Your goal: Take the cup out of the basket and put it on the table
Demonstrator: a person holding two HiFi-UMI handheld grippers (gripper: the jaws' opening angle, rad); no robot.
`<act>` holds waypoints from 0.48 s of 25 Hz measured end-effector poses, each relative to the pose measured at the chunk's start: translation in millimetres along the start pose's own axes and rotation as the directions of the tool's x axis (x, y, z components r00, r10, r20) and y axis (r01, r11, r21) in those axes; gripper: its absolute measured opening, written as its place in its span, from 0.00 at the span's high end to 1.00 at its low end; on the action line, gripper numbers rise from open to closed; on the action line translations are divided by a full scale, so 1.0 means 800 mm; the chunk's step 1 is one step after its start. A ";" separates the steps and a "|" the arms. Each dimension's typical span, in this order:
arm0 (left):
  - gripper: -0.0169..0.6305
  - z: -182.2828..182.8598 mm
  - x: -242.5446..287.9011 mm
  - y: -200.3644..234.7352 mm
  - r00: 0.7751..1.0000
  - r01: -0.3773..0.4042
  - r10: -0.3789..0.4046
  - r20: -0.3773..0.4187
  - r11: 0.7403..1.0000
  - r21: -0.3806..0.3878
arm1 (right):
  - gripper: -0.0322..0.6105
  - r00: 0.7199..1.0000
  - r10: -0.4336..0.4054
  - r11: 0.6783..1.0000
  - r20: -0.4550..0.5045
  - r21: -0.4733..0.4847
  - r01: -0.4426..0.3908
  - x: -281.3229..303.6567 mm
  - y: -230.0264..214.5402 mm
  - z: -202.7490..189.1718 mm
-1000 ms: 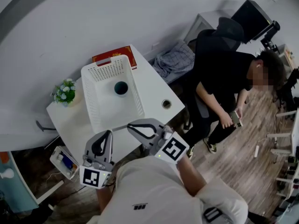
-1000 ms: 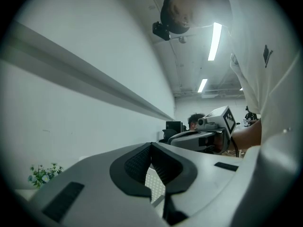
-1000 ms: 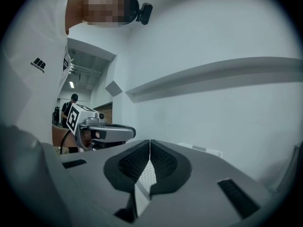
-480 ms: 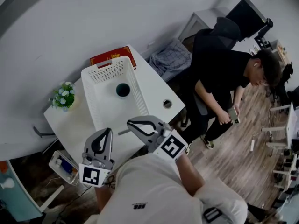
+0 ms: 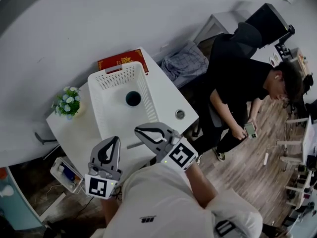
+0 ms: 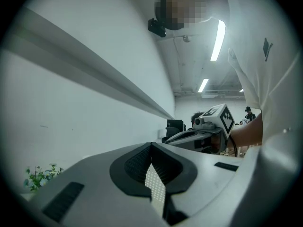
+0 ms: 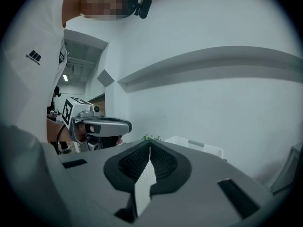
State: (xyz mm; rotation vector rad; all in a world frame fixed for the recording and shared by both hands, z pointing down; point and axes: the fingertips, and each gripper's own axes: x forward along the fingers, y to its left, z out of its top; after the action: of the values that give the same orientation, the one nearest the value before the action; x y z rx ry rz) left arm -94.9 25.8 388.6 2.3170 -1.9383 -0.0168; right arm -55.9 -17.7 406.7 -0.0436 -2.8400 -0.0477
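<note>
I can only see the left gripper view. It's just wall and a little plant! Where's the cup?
Observer: The cup stands upright inside the white basket, toward its far end.
Operator: Is a gripper holding it?
Observer: No. The right gripper is over the basket's near end, well short of the cup, with its jaws together and nothing between them.
Operator: Is there a spot on the table for the cup?
Observer: Yes, I think so. There is bare table to the right of the basket. A red book lies behind the basket.
</note>
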 end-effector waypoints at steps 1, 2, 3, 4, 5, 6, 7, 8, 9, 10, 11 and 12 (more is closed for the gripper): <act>0.96 -0.002 0.003 0.003 1.000 -0.004 0.004 -0.006 1.000 -0.004 | 0.93 1.000 0.002 1.000 -0.006 0.005 -0.002 0.004 -0.004 -0.002; 0.96 -0.003 0.006 0.005 1.000 -0.008 0.008 -0.009 1.000 -0.007 | 0.93 1.000 0.002 1.000 -0.015 0.007 -0.002 0.007 -0.008 -0.005; 0.96 -0.004 0.009 0.007 1.000 -0.010 0.010 -0.009 1.000 -0.009 | 0.93 1.000 -0.001 1.000 -0.028 0.009 0.002 0.011 -0.012 -0.008; 0.96 -0.005 0.012 0.009 1.000 -0.010 0.010 -0.008 1.000 -0.012 | 0.93 0.999 -0.007 1.000 -0.044 0.011 0.008 0.014 -0.017 -0.012; 0.96 -0.007 0.014 0.010 1.000 -0.009 0.009 -0.009 1.000 -0.013 | 0.93 0.998 -0.016 1.000 -0.062 0.012 0.017 0.018 -0.022 -0.017; 0.96 -0.009 0.017 0.011 1.000 -0.006 0.006 -0.011 1.000 -0.015 | 0.93 0.996 -0.027 1.000 -0.084 0.010 0.028 0.023 -0.027 -0.022; 0.96 -0.012 0.019 0.013 1.000 -0.003 0.003 -0.014 1.000 -0.019 | 0.93 0.993 -0.037 0.999 -0.108 0.007 0.038 0.027 -0.032 -0.027; 0.96 -0.015 0.020 0.014 1.000 -0.001 0.001 -0.019 1.000 -0.025 | 0.93 0.991 -0.045 0.999 -0.129 0.005 0.046 0.031 -0.035 -0.032; 0.96 -0.018 0.022 0.016 1.000 0.000 -0.001 -0.022 1.000 -0.031 | 0.93 0.988 -0.051 0.999 -0.144 0.006 0.052 0.034 -0.037 -0.036; 0.96 -0.020 0.024 0.018 1.000 0.001 -0.002 -0.025 0.999 -0.033 | 0.93 0.987 -0.054 0.998 -0.153 0.011 0.056 0.038 -0.040 -0.039; 0.96 -0.020 0.027 0.019 1.000 0.004 -0.005 -0.026 1.000 -0.031 | 0.93 0.986 -0.057 0.998 -0.156 0.015 0.060 0.042 -0.042 -0.040; 0.96 -0.020 0.029 0.020 1.000 0.009 -0.009 -0.024 1.000 -0.027 | 0.93 0.985 -0.060 0.998 -0.160 0.018 0.063 0.045 -0.044 -0.041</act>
State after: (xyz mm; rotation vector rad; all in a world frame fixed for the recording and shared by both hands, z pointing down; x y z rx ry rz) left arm -105.0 1.5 407.3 2.2982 -1.9044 -0.0159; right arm -81.7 -53.1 447.5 0.0510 -2.6812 -0.0301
